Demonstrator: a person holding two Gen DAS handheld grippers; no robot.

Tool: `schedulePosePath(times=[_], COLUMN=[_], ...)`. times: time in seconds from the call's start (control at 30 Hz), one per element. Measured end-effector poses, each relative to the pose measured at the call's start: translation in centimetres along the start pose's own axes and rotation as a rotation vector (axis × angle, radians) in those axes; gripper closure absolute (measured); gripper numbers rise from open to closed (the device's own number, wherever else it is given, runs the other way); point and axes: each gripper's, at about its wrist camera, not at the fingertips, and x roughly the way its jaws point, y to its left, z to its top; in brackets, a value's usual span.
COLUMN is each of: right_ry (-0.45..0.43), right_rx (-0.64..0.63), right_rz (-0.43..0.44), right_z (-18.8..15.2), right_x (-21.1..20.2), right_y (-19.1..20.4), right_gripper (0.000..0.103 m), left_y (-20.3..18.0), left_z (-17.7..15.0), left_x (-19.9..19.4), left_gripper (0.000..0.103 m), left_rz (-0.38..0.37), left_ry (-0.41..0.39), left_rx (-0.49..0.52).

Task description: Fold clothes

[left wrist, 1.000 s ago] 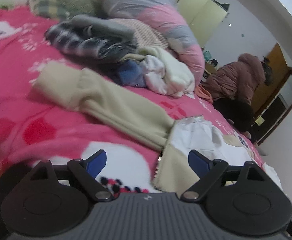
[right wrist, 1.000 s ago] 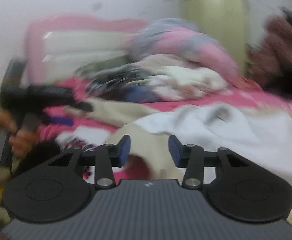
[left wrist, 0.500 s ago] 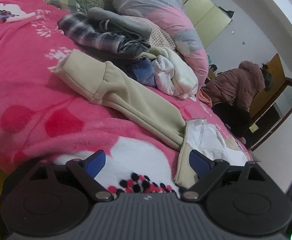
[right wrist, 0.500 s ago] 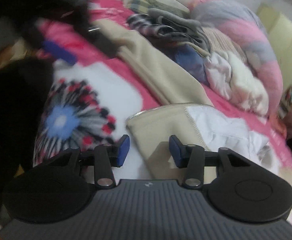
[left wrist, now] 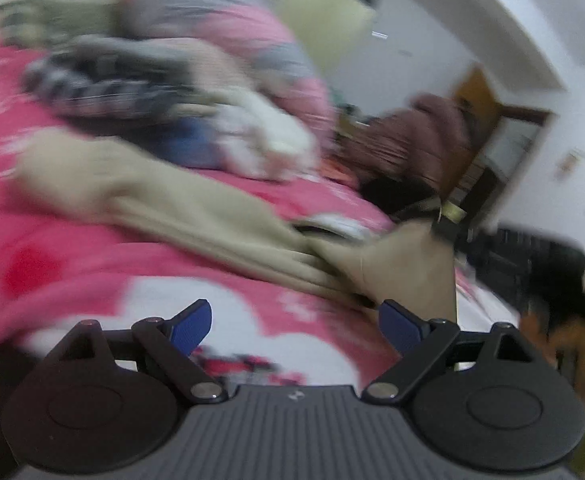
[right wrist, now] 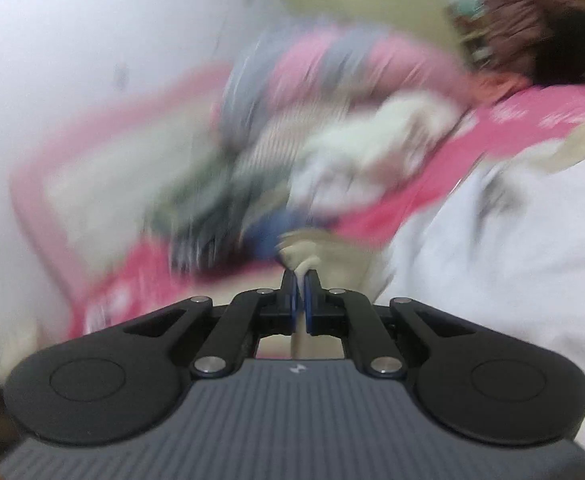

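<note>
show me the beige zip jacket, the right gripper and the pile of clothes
beige zip jacket (left wrist: 220, 220), left wrist view, on its outstretched sleeve
right gripper (right wrist: 300, 300), right wrist view, between its closed pads, pinching beige cloth
pile of clothes (left wrist: 140, 92), left wrist view, on the plaid garment

Jacket (left wrist: 220, 216) flat on blanket (left wrist: 32, 208); clothes pile (left wrist: 140, 92) behind it; person (left wrist: 416, 140) beyond bed, right.

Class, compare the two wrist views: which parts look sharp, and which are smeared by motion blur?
Left wrist view: the left gripper is sharp; the beige jacket and clothes pile are smeared. Right wrist view: the right gripper is sharp, everything beyond heavily streaked.
</note>
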Motion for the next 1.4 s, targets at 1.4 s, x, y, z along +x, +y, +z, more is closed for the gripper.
schedulePosePath(times=[1.4], right_ry=[-0.148], right_rx=[0.357], right_rz=[-0.177], right_z=[-0.4], right_x=[-14.4], right_y=[-14.8], right_gripper=[0.102], left_y=[-17.6], left_z=[-8.9], left_x=[10.5], left_gripper=[0.034], left_rz=[0.079], left_ry=[0.277], left_rx=[0.622])
